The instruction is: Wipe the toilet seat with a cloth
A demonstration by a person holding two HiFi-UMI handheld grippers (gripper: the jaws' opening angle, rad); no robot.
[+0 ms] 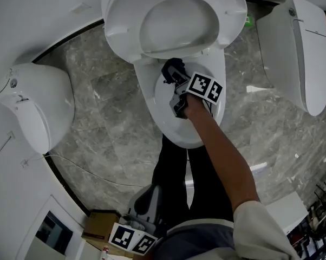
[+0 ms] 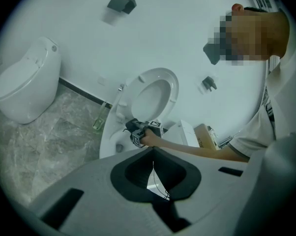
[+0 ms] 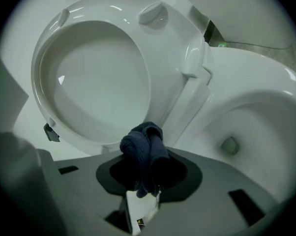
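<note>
A white toilet stands in the middle with its seat [image 1: 228, 15] raised upright against the tank. My right gripper [image 1: 174, 76] reaches over the open bowl rim [image 1: 150, 104] and is shut on a bunched dark blue cloth [image 1: 170, 67]. In the right gripper view the cloth [image 3: 145, 151] bulges out of the jaws just below the raised seat [image 3: 94, 77], close to its lower edge; whether it touches is unclear. My left gripper [image 1: 135, 237] hangs low near the person's legs, shut and empty [image 2: 153, 173], pointing toward the toilet [image 2: 150, 97].
Two more white toilets stand on the grey marble floor, one at the left [image 1: 36, 104] and one at the right [image 1: 301, 53]. A cardboard box [image 1: 100, 226] sits near my left gripper. A thin cable [image 1: 87, 169] runs across the floor. A green bottle [image 2: 100, 119] stands by the wall.
</note>
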